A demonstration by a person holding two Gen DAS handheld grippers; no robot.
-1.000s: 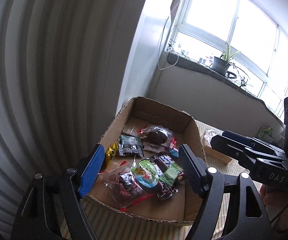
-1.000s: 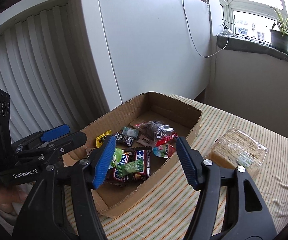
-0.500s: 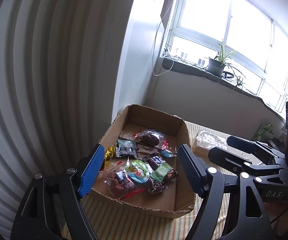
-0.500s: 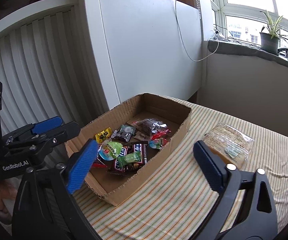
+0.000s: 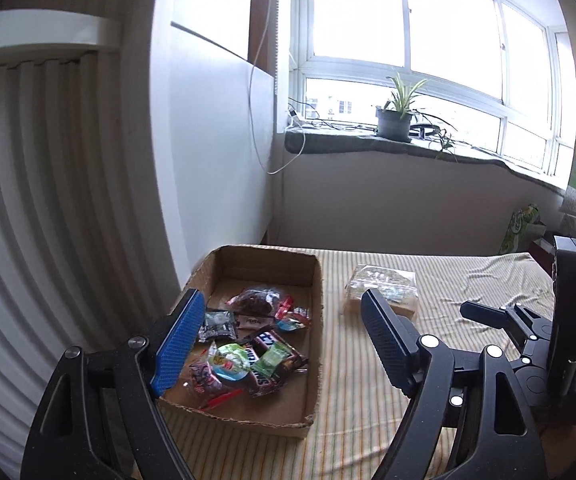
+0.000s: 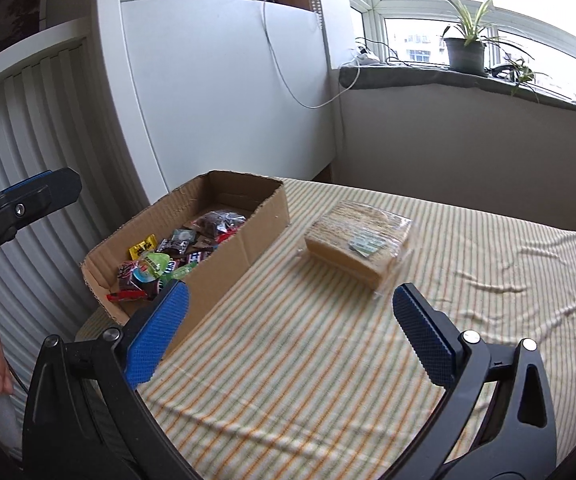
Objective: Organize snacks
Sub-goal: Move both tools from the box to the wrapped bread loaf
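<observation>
Cardboard box (image 6: 264,216) holds wrapped candy, one Snickers bar (image 5: 264,354); cake packet (image 6: 358,240) lies beside it on striped cloth (image 6: 328,360); right gripper (image 6: 288,332) and left gripper (image 5: 279,344) gape empty

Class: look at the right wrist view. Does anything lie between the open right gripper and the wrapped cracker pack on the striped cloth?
Nothing visible does. Only bare striped cloth lies between the right gripper and the cracker pack. The cardboard box sits off to the left.

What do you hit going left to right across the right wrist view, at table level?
Left gripper → cardboard box of snacks → wrapped cracker pack → bare striped tablecloth.
</observation>
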